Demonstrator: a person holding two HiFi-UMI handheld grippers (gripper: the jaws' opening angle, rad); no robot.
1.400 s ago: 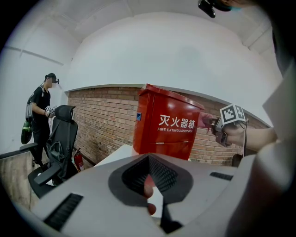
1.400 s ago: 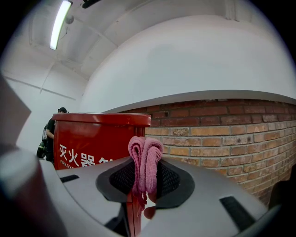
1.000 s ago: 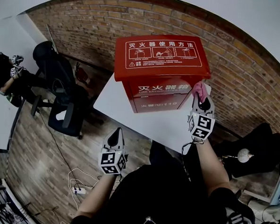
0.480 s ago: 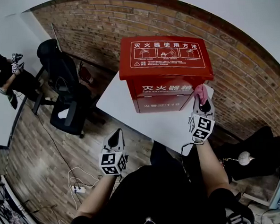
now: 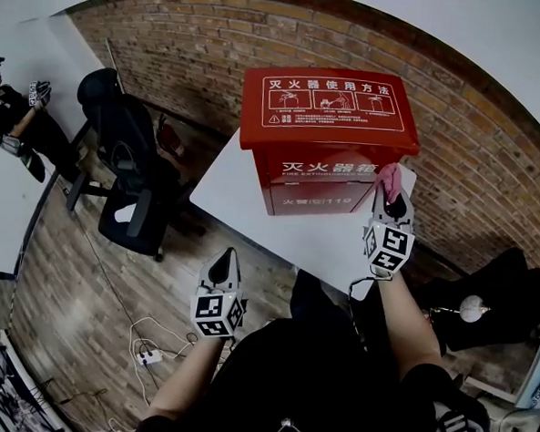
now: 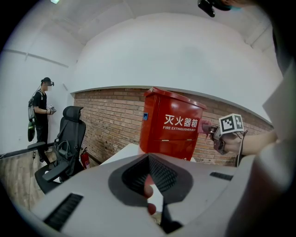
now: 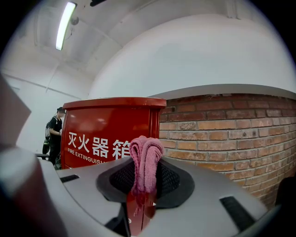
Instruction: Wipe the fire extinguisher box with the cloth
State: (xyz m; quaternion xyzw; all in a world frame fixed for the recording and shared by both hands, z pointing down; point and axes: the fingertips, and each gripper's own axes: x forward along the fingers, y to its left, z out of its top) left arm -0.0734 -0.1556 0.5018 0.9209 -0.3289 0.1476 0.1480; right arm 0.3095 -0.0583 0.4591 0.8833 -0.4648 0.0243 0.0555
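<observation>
Just left of the right gripper (image 5: 391,198), the fire extinguisher box (image 7: 106,134) front reads "灭火器箱" and "FIRE EXTINGUISHER BOX". Its lid (image 5: 330,100) reads "灭火器使用方法".

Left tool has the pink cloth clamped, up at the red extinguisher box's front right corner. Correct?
No: the right tool has the pink cloth clamped, as the right gripper view shows; the left tool holds nothing. The rest stands: it is at the front right corner of the red extinguisher box.

A white table (image 5: 233,188) carries the red fire extinguisher box (image 5: 327,141).
</observation>
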